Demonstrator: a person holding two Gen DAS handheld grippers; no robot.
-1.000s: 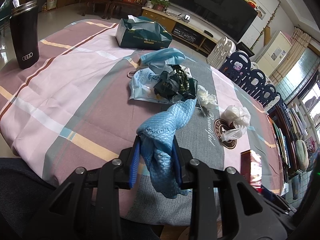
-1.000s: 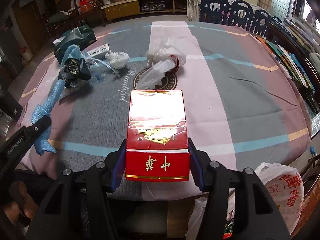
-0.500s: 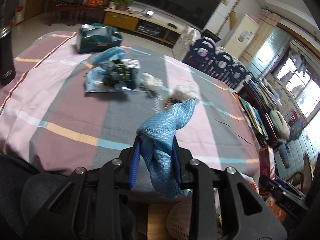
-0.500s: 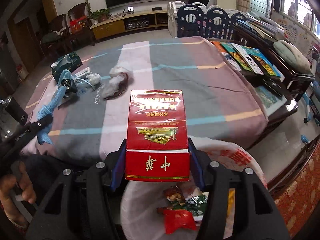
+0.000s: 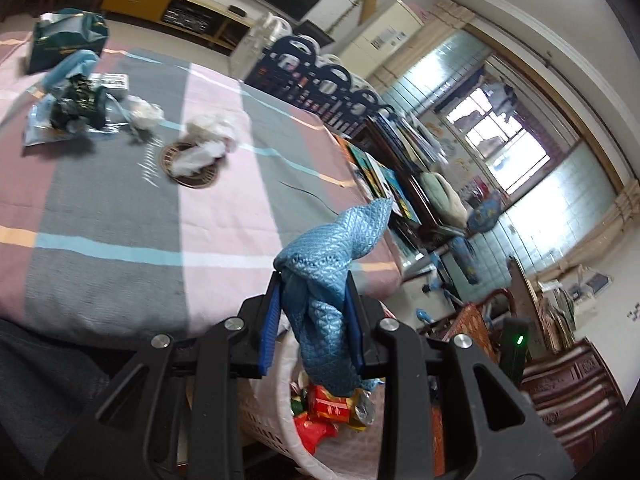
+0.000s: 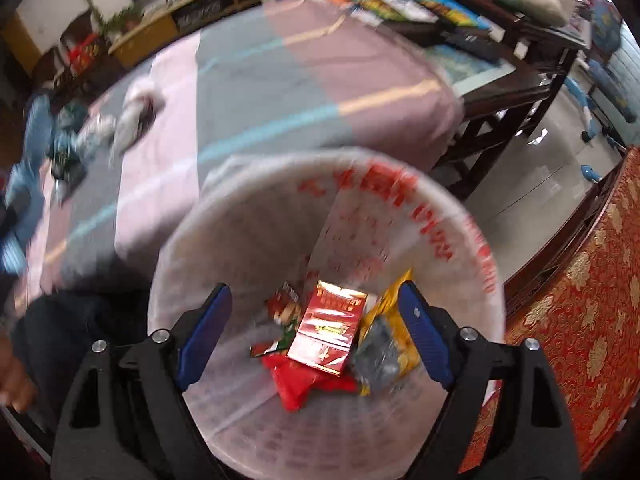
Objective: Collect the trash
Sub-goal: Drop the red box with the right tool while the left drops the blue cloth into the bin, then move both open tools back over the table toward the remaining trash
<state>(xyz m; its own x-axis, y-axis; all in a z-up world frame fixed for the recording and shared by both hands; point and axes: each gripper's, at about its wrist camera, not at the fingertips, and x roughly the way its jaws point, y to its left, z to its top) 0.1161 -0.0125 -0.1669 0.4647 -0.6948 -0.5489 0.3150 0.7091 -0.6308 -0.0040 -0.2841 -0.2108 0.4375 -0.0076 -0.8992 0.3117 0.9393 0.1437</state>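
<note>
The right gripper (image 6: 316, 332) hangs over the mouth of a white basket (image 6: 472, 248) lined with a thin plastic bag printed in red, its blue-padded fingers (image 6: 204, 332) spread wide with nothing between them. Inside the basket, directly below the gap, lies a red carton (image 6: 330, 330) with gold print. It lies flat on top of other wrappers, its long axis running from the near side of the basket up and slightly right toward the far wall. A yellow packet (image 6: 394, 320) sits just beside it on the right, and a red wrapper (image 6: 300, 386) pokes out from under its near end.

The left gripper (image 5: 312, 320) is pinching a blue cloth (image 5: 332, 280) between its pads. The cloth stands roughly upright, its long axis vertical: the upper end leans up and to the right to a point, and the lower end hangs below the fingers over the basket (image 5: 264, 424), where red and yellow wrappers show.

The basket stands on the floor just past the near edge of the table (image 5: 120, 216), which is covered by a striped cloth. Toward the far left corner lie a dark crumpled bag on clear plastic (image 5: 76, 100), white crumpled tissues (image 5: 208, 136) and a green tissue pack (image 5: 68, 36).
</note>
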